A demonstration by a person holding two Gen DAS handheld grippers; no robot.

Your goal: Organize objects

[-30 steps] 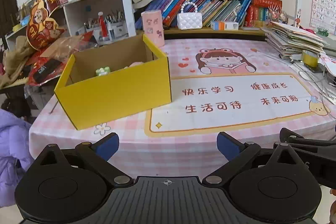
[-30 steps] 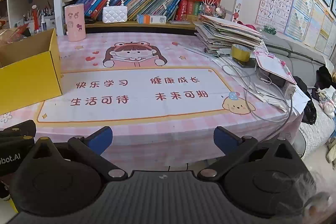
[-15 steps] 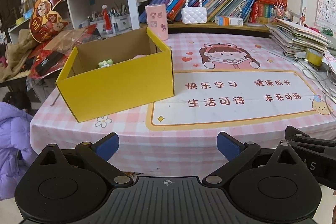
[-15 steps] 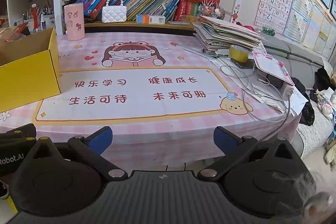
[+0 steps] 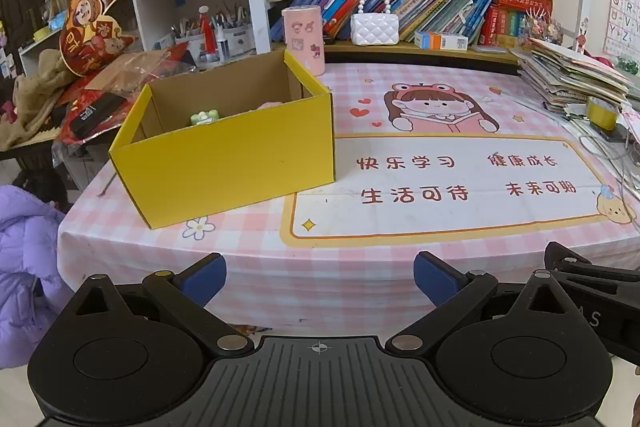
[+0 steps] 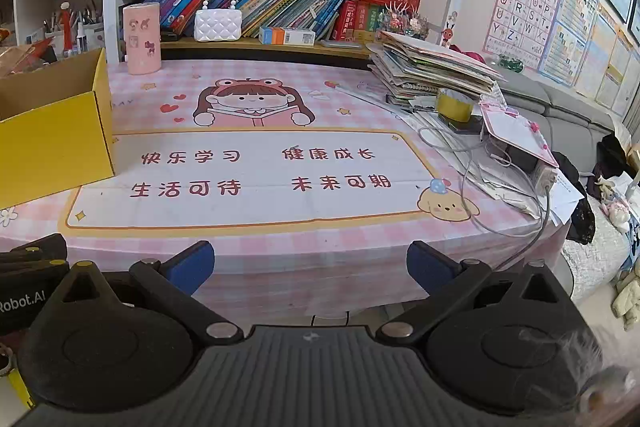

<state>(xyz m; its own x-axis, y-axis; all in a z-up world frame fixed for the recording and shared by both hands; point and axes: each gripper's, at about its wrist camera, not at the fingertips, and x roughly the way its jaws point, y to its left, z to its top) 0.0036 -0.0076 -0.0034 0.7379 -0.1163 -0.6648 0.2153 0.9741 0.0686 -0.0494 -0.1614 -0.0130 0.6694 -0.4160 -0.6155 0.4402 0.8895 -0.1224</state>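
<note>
A yellow cardboard box (image 5: 224, 163) stands open on the left of the pink checked table; its corner also shows in the right wrist view as the yellow box (image 6: 52, 147). Inside it lie a small green toy (image 5: 204, 116) and something pink (image 5: 269, 105), mostly hidden by the front wall. My left gripper (image 5: 320, 277) hangs open in front of the table's near edge, with nothing between its blue fingers. My right gripper (image 6: 310, 265) is open too, empty, off the same edge and to the right of the left one.
A pink cylinder (image 5: 303, 39) and a white beaded purse (image 5: 375, 27) stand at the back by the bookshelf. Stacked papers (image 6: 432, 71), a yellow tape roll (image 6: 456, 105) and cables (image 6: 492, 179) crowd the right side. A purple jacket (image 5: 24, 267) hangs at the left.
Both grippers have drawn back and risen slightly from the table, so the box and mat look a little farther away. Neither gripper's opening has changed.
</note>
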